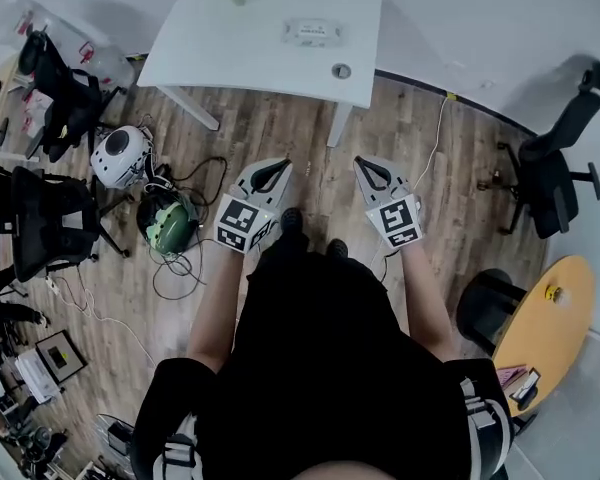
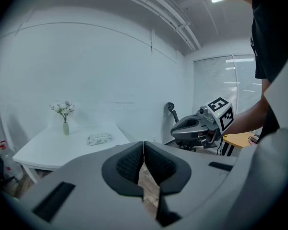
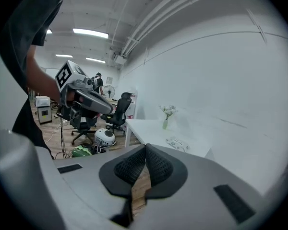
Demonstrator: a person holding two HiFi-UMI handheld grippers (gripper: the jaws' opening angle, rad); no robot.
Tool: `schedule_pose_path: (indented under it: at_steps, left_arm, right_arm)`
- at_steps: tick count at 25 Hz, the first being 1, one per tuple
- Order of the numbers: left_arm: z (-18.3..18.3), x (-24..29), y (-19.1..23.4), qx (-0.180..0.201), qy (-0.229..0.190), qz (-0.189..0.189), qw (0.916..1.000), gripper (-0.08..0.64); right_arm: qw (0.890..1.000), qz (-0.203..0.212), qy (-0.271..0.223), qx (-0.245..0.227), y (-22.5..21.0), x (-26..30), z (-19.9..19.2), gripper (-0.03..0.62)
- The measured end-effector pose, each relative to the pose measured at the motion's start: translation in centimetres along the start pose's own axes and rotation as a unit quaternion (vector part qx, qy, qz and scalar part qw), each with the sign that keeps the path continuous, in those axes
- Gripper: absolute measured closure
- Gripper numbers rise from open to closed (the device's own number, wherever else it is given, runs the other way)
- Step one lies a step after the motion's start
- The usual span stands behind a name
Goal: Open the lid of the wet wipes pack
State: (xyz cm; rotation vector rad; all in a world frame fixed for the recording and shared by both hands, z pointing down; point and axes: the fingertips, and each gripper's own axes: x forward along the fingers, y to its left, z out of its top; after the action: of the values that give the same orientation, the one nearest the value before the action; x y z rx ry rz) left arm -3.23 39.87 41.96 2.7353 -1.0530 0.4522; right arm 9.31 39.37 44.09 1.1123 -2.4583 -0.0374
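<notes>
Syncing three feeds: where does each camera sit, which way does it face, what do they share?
Head view: on the head, steeply down at floor and white table; torso, arms, left gripper, right gripper show.
Left gripper view: on the left gripper, along its shut jaws toward the table; right gripper shows.
Right gripper view: likewise on the right gripper; left gripper shows.
All share the wet wipes pack.
</notes>
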Motion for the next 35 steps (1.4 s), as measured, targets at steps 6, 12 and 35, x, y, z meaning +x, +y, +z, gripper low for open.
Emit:
schedule_pose_path:
  at_steps: [6,12,35]
  left_arm:
    - [-0.2,1.8,3.5,0.003,0.006,-0.033,0.9994,0.535]
    - [0.1,3.0,7.1,0.012,0.003,-0.061,0.9981,0.537]
    - [-1.3,3.8,13.5,0.011,0.019,-0.089,0.9958,0.537]
  right_arm:
    - [0.999,-0.025,0.022,0.008,-0.8,3.1,0.0,0.577]
    - [0.998,-0.051,0.032,0.016,-1.2,6.0,0.8,0.577]
    - [0.997,-0.064,0.049,0.022,-0.8,12.8,1.2,0.576]
